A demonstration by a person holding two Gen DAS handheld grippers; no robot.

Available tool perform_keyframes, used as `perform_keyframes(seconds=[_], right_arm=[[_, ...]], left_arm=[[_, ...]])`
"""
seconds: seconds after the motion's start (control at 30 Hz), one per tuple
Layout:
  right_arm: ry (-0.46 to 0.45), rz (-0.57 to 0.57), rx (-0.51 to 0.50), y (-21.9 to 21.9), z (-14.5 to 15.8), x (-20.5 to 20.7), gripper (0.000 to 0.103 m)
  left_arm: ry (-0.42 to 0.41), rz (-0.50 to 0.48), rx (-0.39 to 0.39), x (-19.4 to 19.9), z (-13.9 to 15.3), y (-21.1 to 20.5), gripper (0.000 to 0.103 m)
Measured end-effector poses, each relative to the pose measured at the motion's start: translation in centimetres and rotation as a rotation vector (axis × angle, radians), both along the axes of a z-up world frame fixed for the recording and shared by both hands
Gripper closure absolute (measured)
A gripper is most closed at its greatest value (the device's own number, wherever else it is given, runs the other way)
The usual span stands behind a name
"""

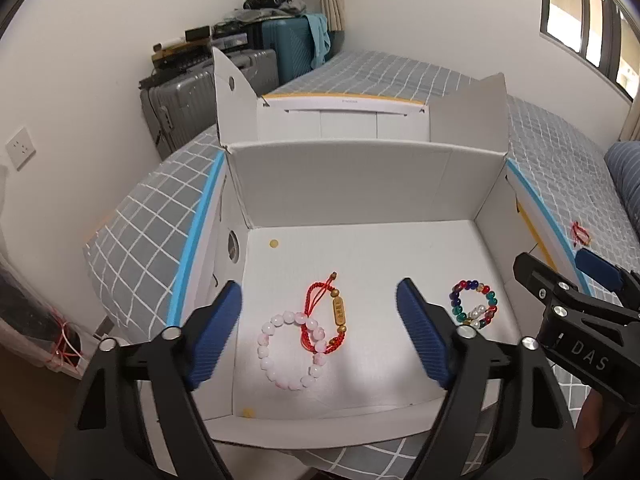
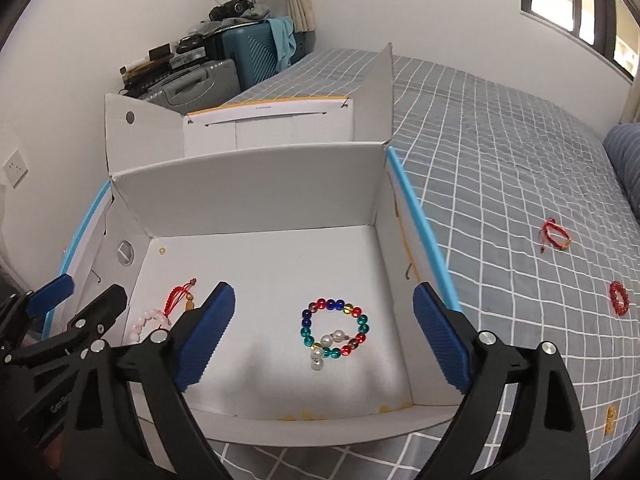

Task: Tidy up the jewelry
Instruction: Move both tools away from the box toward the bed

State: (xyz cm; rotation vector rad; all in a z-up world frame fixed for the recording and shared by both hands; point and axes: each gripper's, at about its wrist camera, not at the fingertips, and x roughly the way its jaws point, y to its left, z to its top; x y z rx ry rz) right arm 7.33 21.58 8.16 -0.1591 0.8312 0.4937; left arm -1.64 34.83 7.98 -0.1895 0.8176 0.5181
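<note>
On the white floor of the open white cardboard box (image 2: 256, 184) lie three pieces already gathered: a multicoloured glass-bead bracelet with a short string of white pearl beads (image 2: 334, 330), a pale pink round-bead bracelet (image 1: 290, 350), and a red braided cord bracelet with a gold barrel charm (image 1: 328, 314). The red cord overlaps the pink beads; the multicoloured piece lies well apart, nearer the box's right wall.

Outside the box, on the grey checked bedspread (image 2: 500, 184), three items remain: a red cord bracelet with a small gold charm (image 2: 555, 235), a red bead bracelet (image 2: 619, 298), and a small gold-coloured object (image 2: 610, 420) near the right finger, too small to identify.

Handling judgement: all pieces appear light and limp. Beads are hard, smooth and likely to roll or slip from a pad, so a grip across a few adjacent beads at the rim of the loop looks soundest. Cord pieces are soft and should pinch readily at the braid. The soft bedspread may give under downward pressure.

Left gripper (image 1: 320, 332): fingers spread wide, holding nothing, poised over the pink and red pieces. Right gripper (image 2: 332, 338): fingers spread wide, holding nothing, over the multicoloured bracelet.
</note>
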Motion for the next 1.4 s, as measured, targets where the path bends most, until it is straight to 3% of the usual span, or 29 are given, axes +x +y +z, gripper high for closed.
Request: perform_keyframes(seconds=[0.23,0.57,0.93,1.4], right_arm=[[-0.022,-0.039,0.015,-2.0,1.2,-0.2,0.008],[-0.048,-0.108,0.032,-6.7,2.8,-0.2,0.008],[-0.067,-0.285,0.015,-18.7,3.3,-0.7,0.008],[-0.029,-0.518,-0.043,-34.7,0.2,-0.8,0.008]], left_arm=[[-0.036,-0.009,0.020,-0.5,1.2,-1.4,0.008],[-0.044,-0.049,0.022,0.1,1.7,-4.2,0.006],[-0.107,-0.196,-0.024,2.3,2.1,-12.5,0.006],[-0.071,-0.431,-0.069,6.9,-0.7,-26.2,0.006]])
